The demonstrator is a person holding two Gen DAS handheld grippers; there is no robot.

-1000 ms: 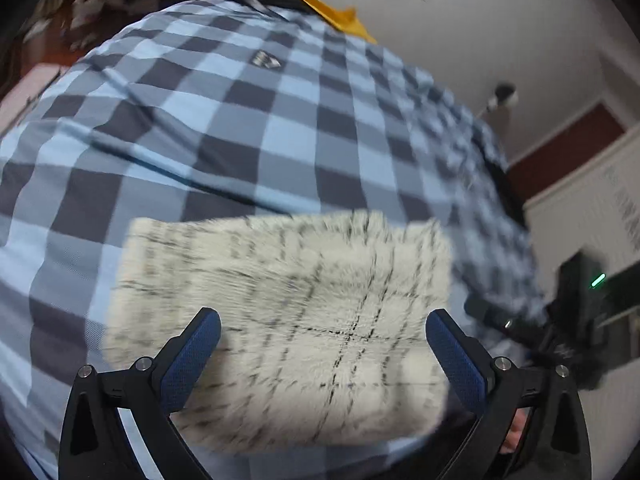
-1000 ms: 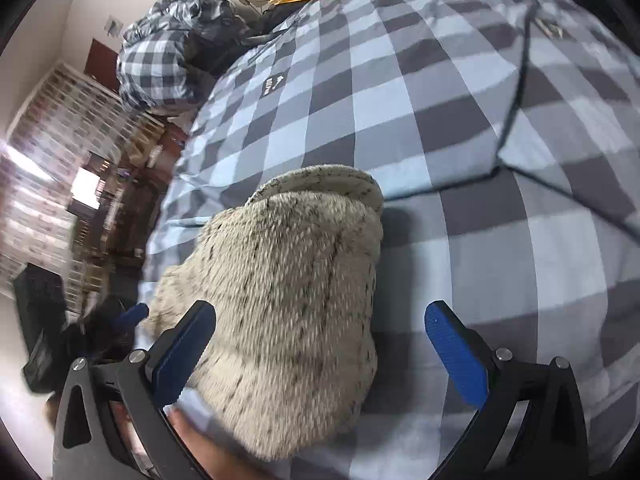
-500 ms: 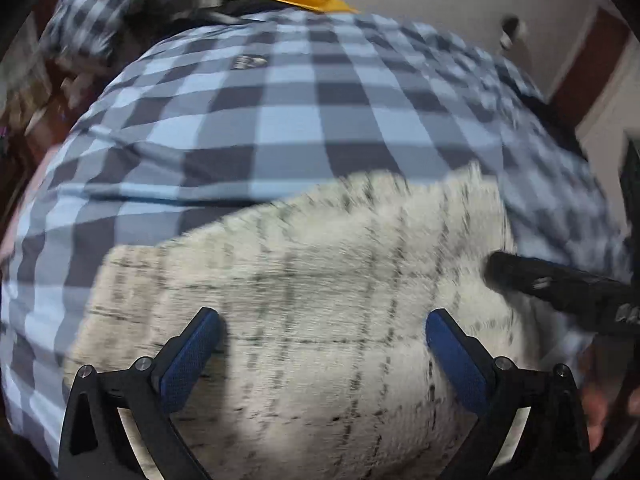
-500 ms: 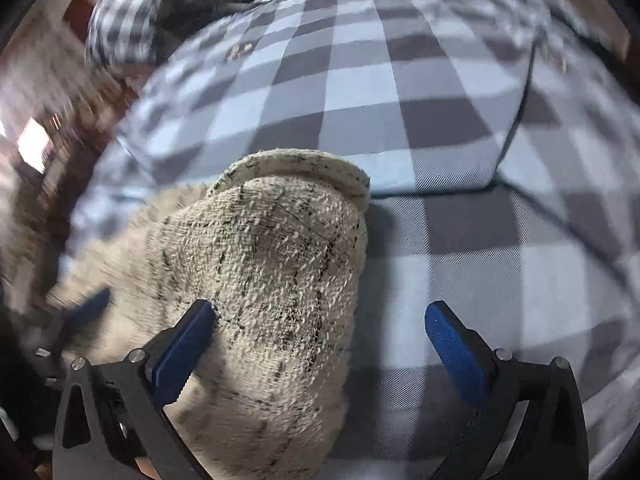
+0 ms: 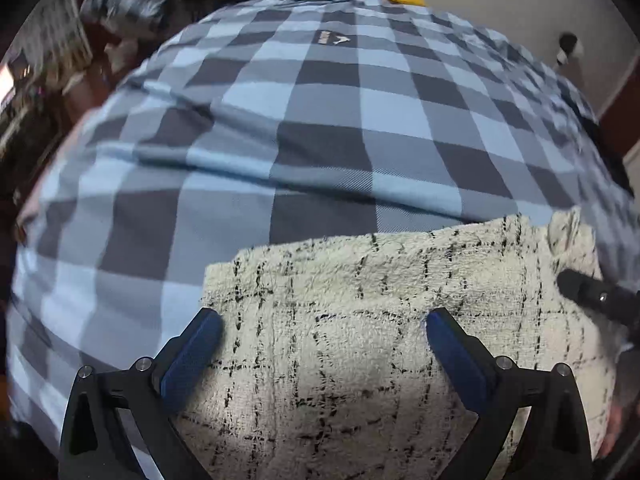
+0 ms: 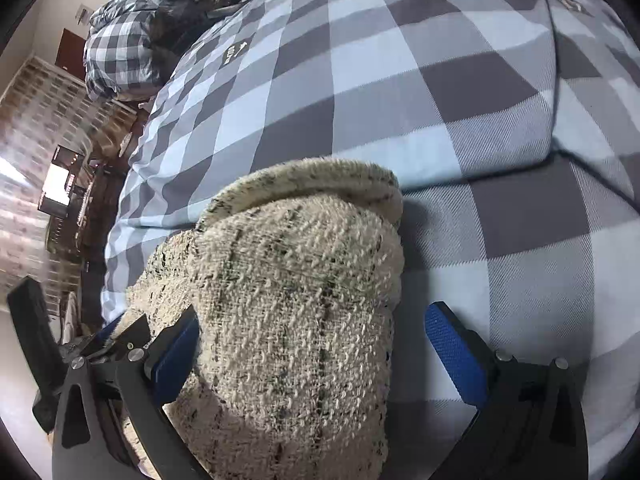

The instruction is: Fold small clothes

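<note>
both jaws were open over the cream cloth (image 5: 360,320) lower frame on the bed (image 5: 320,140); i'd pinch its corners evenly before folding.

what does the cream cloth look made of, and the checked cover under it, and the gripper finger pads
Cream cloth: seemingly looped terry, like towelling; nubby matte pile with thin dark grid lines.
Checked cover: a smooth woven fabric, possibly cotton or a blend; fine diagonal twill lines show in the squares, with a slight sheen.
Finger pads on the right gripper: blue, finely dotted texture, probably rubber or grippy plastic, on black arms.
</note>
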